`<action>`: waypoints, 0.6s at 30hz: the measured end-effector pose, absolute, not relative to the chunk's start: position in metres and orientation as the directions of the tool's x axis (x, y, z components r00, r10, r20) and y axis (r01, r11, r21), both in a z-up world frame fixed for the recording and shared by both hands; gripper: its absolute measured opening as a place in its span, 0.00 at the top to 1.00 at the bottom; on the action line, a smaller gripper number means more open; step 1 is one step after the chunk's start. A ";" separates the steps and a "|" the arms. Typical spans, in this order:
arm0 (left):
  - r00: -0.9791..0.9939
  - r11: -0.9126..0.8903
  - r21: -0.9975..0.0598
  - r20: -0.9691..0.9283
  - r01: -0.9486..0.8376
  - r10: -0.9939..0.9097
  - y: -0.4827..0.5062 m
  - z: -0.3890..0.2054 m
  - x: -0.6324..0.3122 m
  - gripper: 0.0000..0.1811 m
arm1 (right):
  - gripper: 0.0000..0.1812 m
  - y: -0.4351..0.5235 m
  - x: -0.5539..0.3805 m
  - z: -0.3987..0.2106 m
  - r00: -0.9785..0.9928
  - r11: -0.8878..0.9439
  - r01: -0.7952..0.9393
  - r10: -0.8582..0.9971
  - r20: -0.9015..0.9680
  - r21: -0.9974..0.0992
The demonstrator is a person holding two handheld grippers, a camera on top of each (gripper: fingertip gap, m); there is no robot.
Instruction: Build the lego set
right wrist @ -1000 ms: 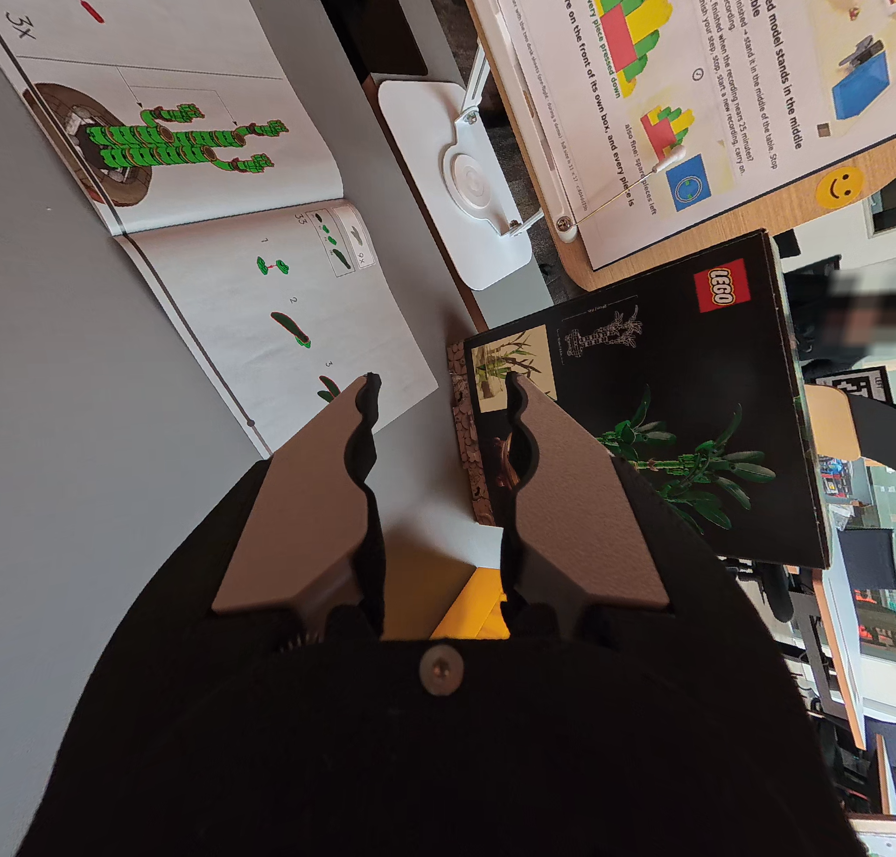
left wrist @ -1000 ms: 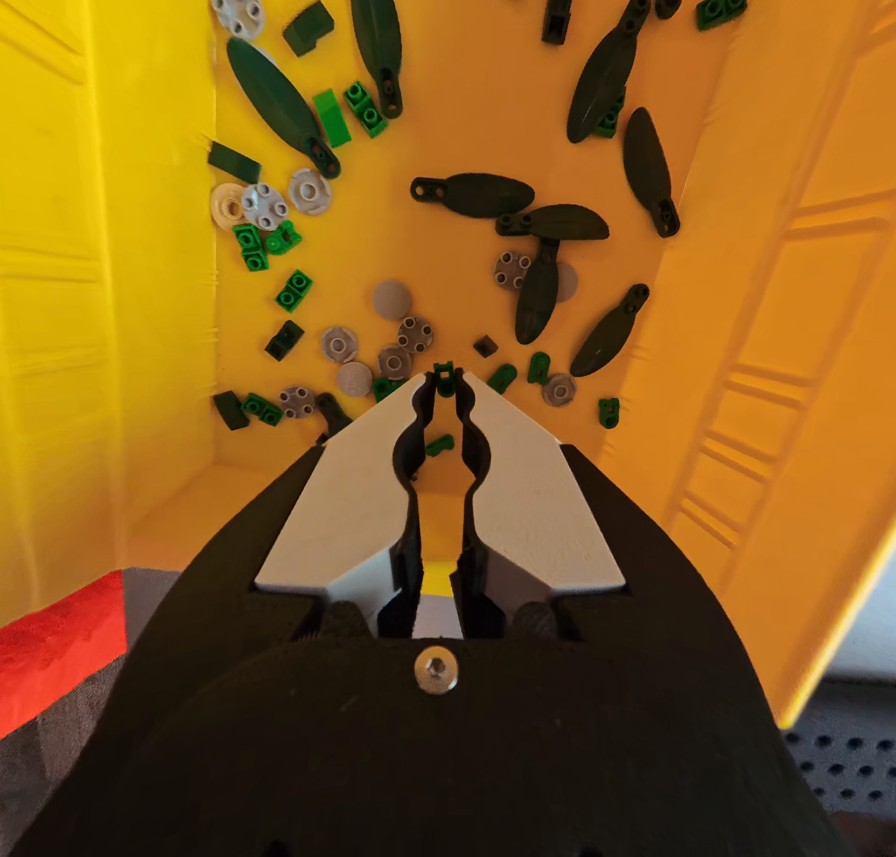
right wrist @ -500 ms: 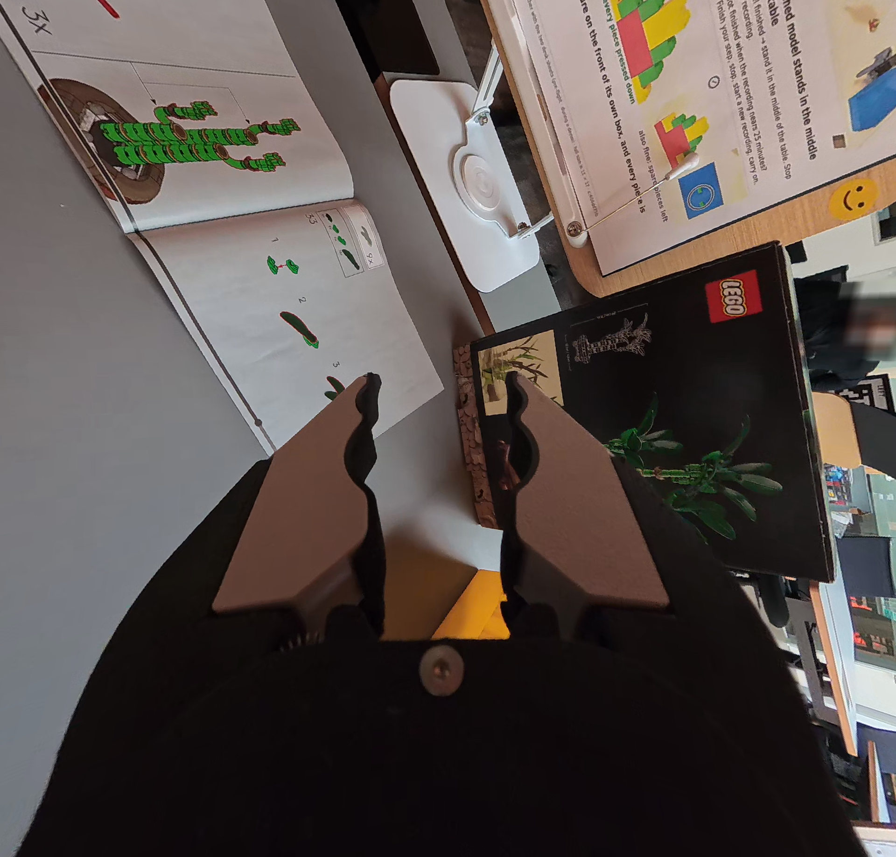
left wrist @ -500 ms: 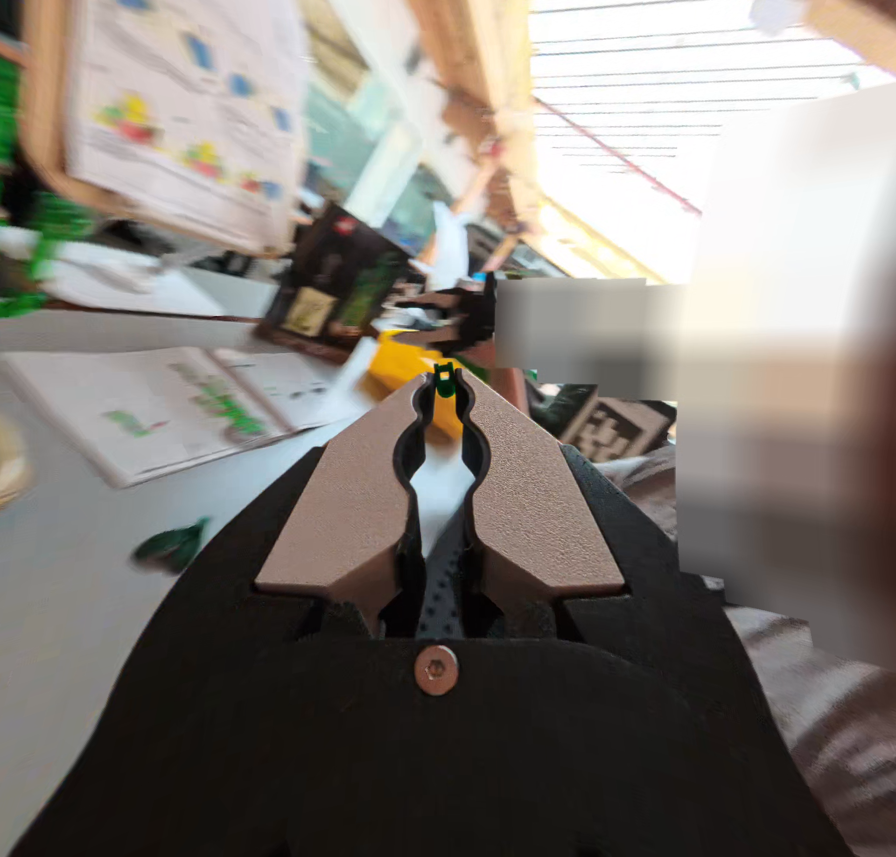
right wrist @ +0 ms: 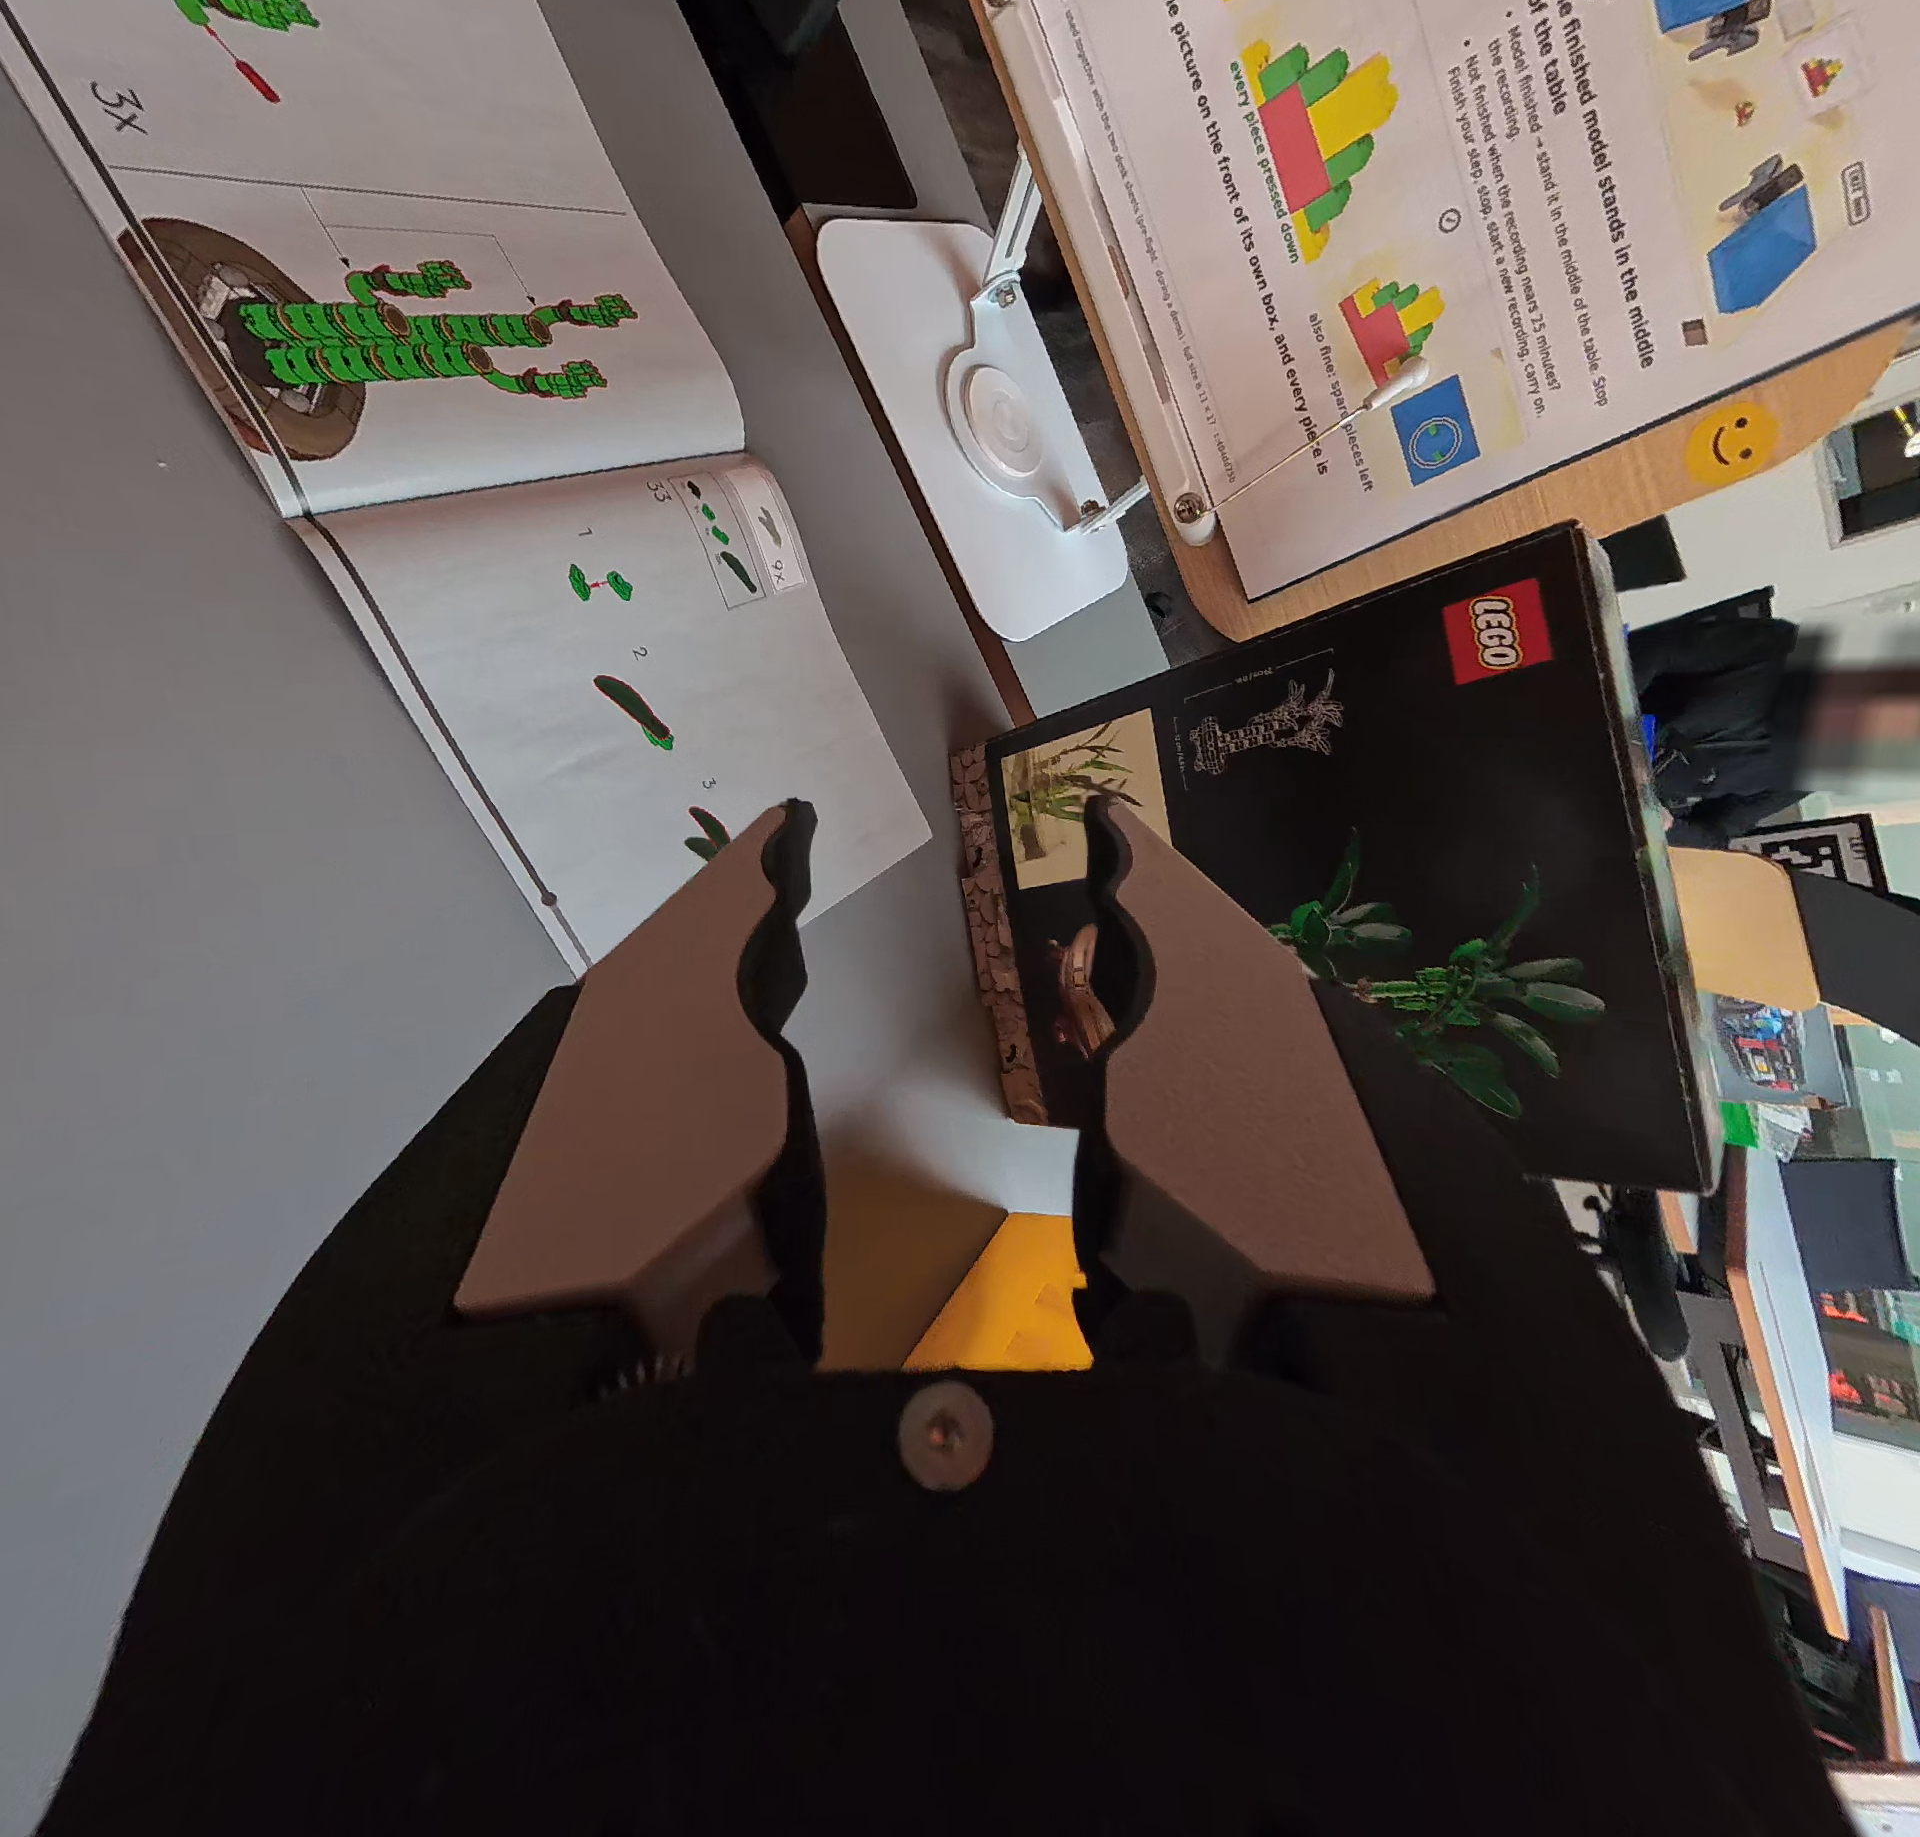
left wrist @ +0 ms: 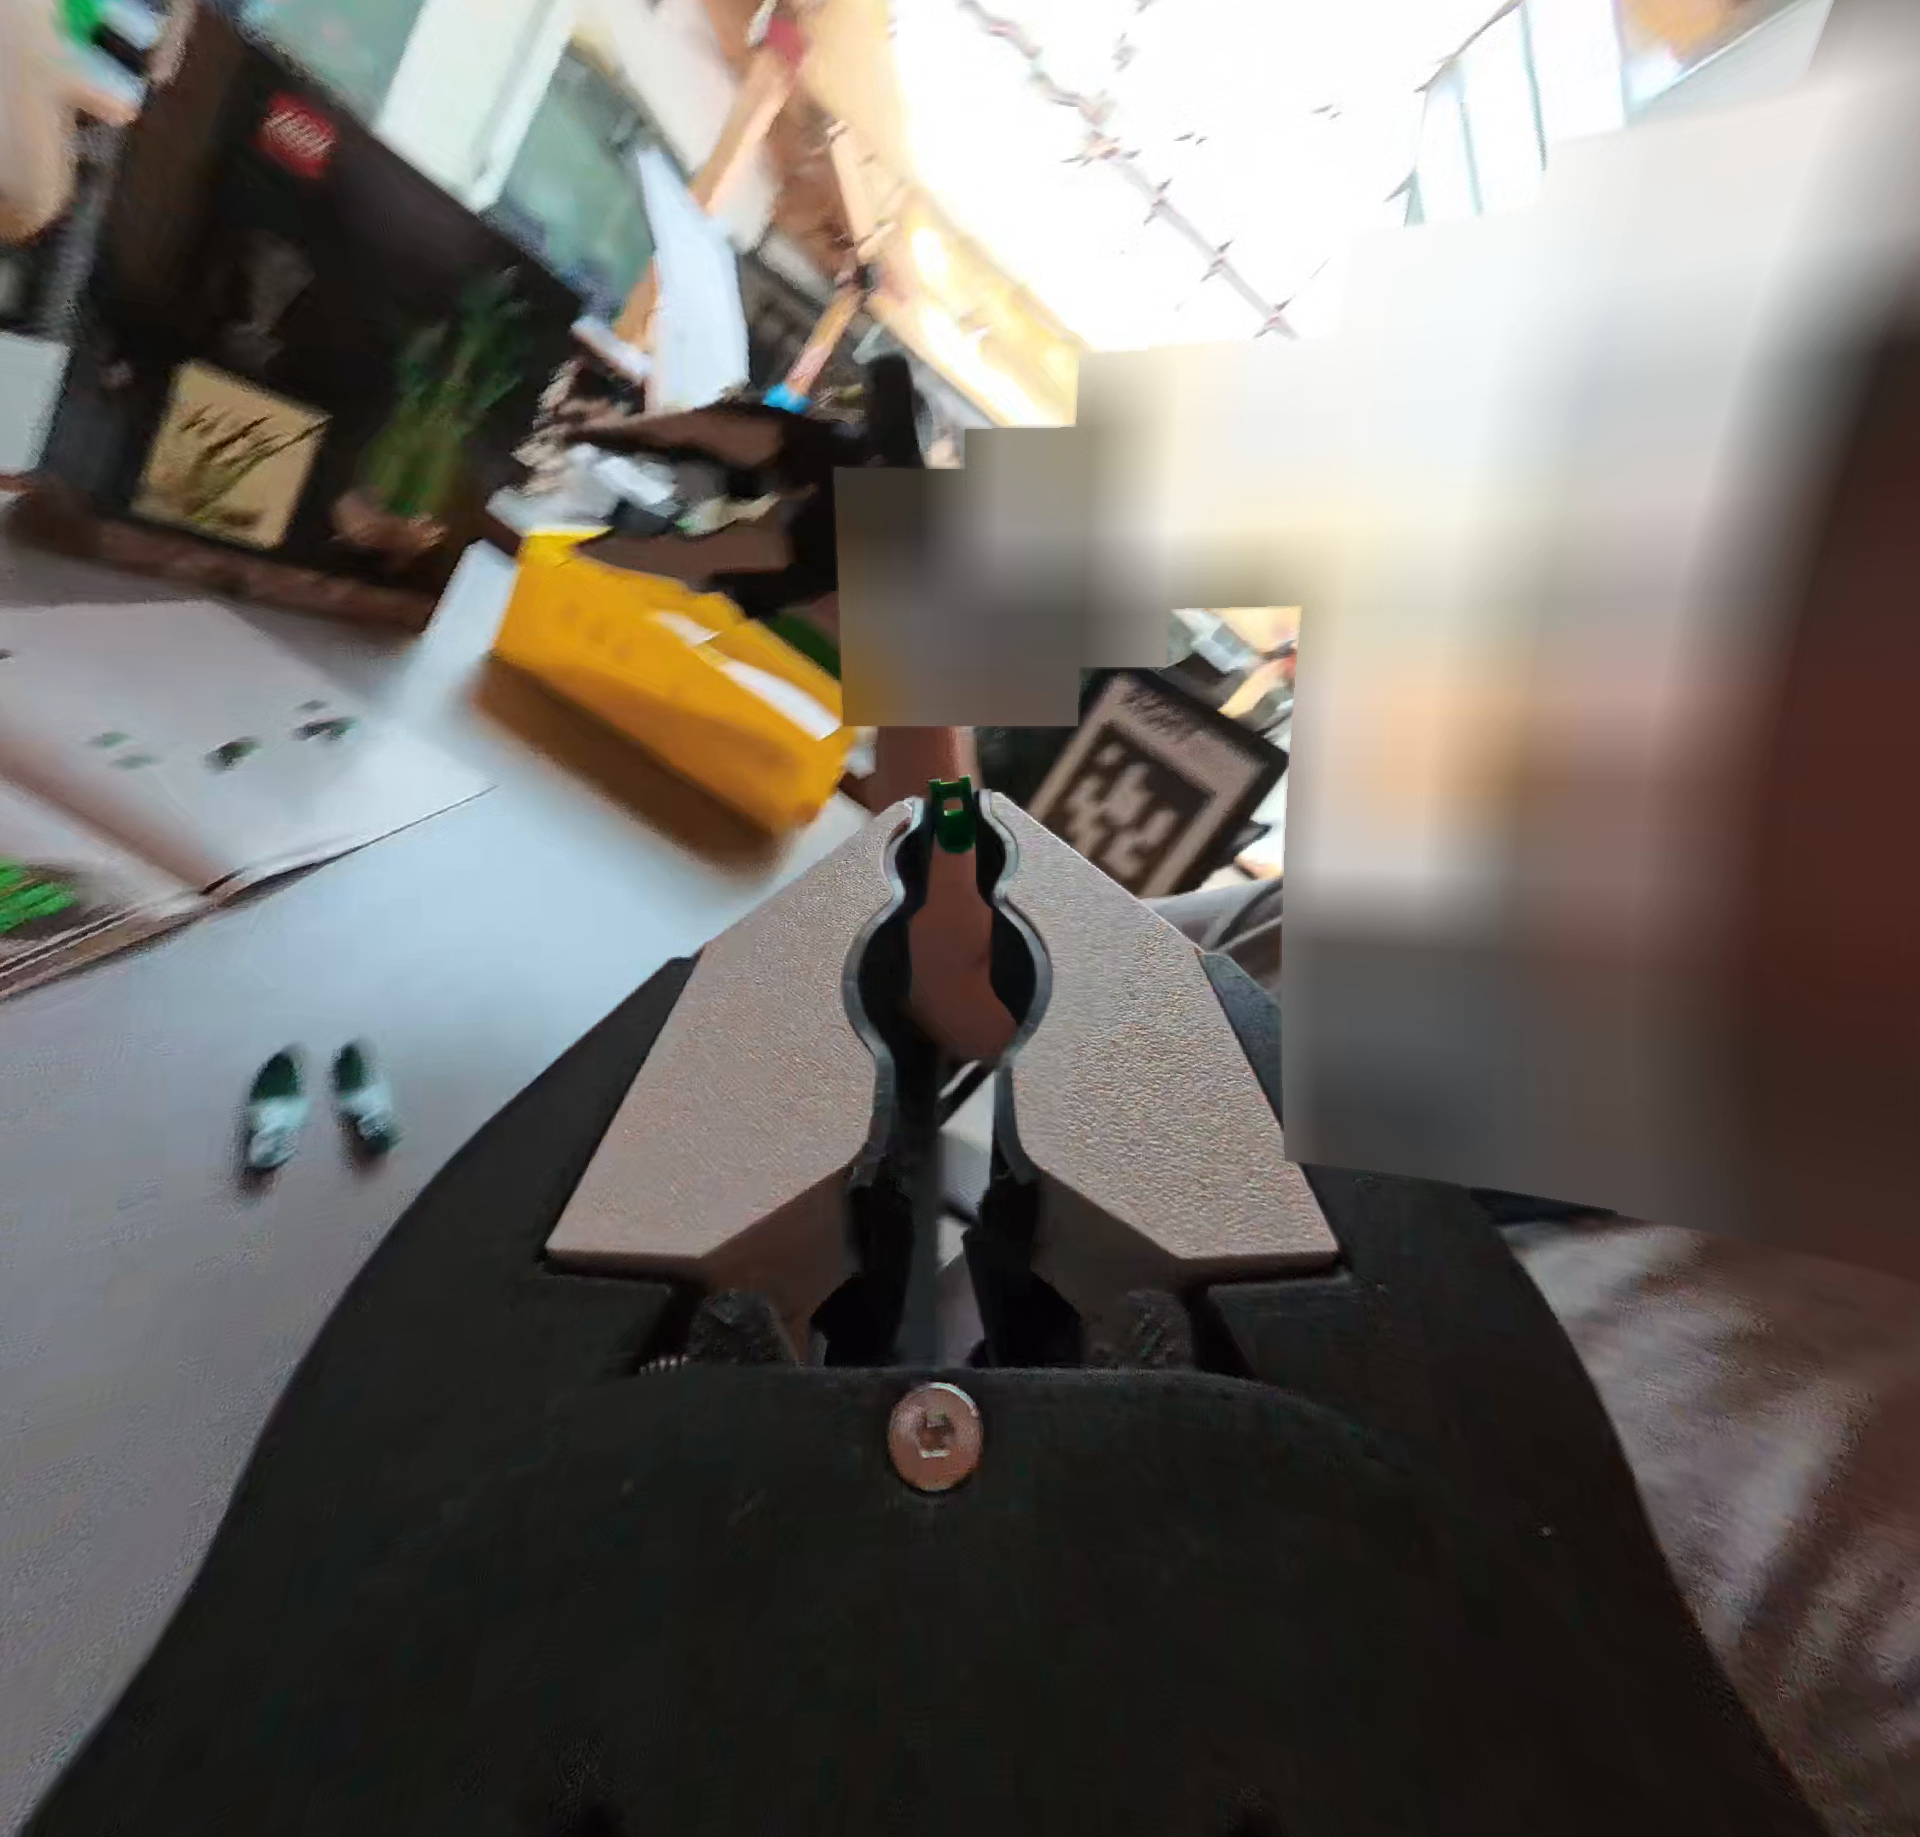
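Keep your left gripper point(left wrist: 951, 819) pinching the tiny green plastic piece point(left wrist: 950, 817) firmly; right gripper point(right wrist: 948, 831) jaws spread, ready.

Two small green pieces point(left wrist: 317, 1101) on the table (shapes blurred)

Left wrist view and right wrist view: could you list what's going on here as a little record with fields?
Left hand-held gripper: shut on a small green piece, raised above the table
Right hand-held gripper: open, empty
Instruction booklet: lying open on the grey table
Set box: black, standing beside the booklet
Yellow bin: on the table near the box
Loose pieces: two dark green ones on the table, blurred
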State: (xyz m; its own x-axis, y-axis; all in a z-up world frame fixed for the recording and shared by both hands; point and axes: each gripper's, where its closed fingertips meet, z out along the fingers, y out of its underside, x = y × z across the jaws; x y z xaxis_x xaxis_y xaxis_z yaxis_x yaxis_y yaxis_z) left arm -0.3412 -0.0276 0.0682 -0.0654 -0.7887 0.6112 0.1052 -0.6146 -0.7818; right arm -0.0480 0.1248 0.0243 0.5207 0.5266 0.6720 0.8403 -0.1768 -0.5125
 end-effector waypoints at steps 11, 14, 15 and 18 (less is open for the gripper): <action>0.573 -0.532 -0.606 0.148 -0.591 -0.806 0.010 -0.138 -0.290 0.97 | 0.71 0.116 -0.011 0.035 0.592 -0.228 0.797 0.477 0.649 -0.559; 0.583 -0.549 -0.537 0.125 -0.641 -0.803 0.010 -0.153 -0.289 0.96 | 0.71 0.116 -0.015 0.035 0.586 -0.219 0.800 0.485 0.649 -0.558; 0.589 -0.548 -0.524 0.107 -0.651 -0.801 0.011 -0.156 -0.290 0.96 | 0.71 0.117 -0.016 0.035 0.582 -0.218 0.803 0.489 0.650 -0.555; 0.593 -0.536 -0.503 0.058 -0.678 -0.803 0.015 -0.161 -0.291 0.97 | 0.71 0.117 -0.020 0.032 0.570 -0.215 0.811 0.500 0.652 -0.545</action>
State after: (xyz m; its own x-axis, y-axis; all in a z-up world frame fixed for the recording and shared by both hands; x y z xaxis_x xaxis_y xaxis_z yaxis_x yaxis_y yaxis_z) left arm -0.2906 0.0148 -0.1609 0.5925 -0.8035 0.0576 -0.6779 -0.5360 -0.5031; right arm -0.0197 0.1171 0.0323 0.5702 0.5001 0.6518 0.8107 -0.2145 -0.5447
